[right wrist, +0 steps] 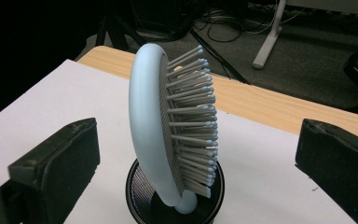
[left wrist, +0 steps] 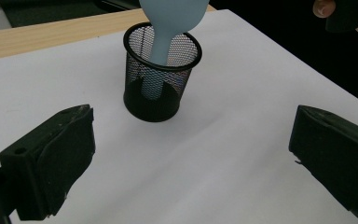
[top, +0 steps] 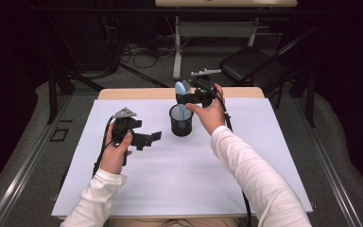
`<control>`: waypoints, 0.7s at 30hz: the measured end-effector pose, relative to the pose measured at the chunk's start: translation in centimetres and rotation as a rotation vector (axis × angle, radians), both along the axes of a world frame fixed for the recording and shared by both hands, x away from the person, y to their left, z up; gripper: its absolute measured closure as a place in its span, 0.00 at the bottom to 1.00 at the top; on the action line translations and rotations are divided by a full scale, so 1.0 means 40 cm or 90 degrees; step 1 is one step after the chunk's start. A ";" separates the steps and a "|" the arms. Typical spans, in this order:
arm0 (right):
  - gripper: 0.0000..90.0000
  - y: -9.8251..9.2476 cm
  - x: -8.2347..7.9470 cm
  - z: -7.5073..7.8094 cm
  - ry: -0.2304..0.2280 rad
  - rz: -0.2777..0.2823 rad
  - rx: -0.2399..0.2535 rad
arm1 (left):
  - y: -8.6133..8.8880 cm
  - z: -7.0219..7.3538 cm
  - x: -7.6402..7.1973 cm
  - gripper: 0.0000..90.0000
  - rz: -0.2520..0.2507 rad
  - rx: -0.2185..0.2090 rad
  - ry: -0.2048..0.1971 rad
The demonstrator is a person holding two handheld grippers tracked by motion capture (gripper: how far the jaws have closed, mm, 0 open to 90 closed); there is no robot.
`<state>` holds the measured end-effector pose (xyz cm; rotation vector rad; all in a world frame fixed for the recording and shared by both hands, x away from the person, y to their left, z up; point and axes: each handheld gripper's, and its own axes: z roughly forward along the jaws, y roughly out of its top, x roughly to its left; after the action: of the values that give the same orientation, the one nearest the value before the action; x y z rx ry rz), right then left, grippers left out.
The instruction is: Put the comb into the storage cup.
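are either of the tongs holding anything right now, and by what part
Nothing is held. The right tongs stand open, jaws on either side of the blue hairbrush, which stands handle-down in the black mesh cup. The left tongs are open over the white sheet.

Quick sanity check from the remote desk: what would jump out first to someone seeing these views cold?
The pale blue hairbrush standing handle-down in the black mesh cup, near the middle of the white table cover, bristle head well above the rim. The right gripper sits just behind the brush head with jaws open, not touching it. The left gripper is open too, off to the cup's left.
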<state>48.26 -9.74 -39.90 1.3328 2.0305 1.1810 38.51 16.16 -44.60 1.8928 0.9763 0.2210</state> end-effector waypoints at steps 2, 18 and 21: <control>0.00 -0.002 -0.003 0.003 -0.001 0.000 -0.001 | 0.001 0.001 -0.001 0.01 0.001 0.000 0.000; 0.00 -0.048 -0.051 0.019 -0.014 0.021 0.007 | 0.011 0.010 -0.006 0.01 0.005 -0.002 -0.004; 0.00 -0.061 -0.067 0.019 -0.021 0.027 0.005 | 0.011 0.012 -0.008 0.01 0.004 -0.002 -0.006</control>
<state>45.60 -12.18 -39.15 1.2713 2.0418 1.2220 38.21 16.60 -44.11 1.8847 0.9758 0.2312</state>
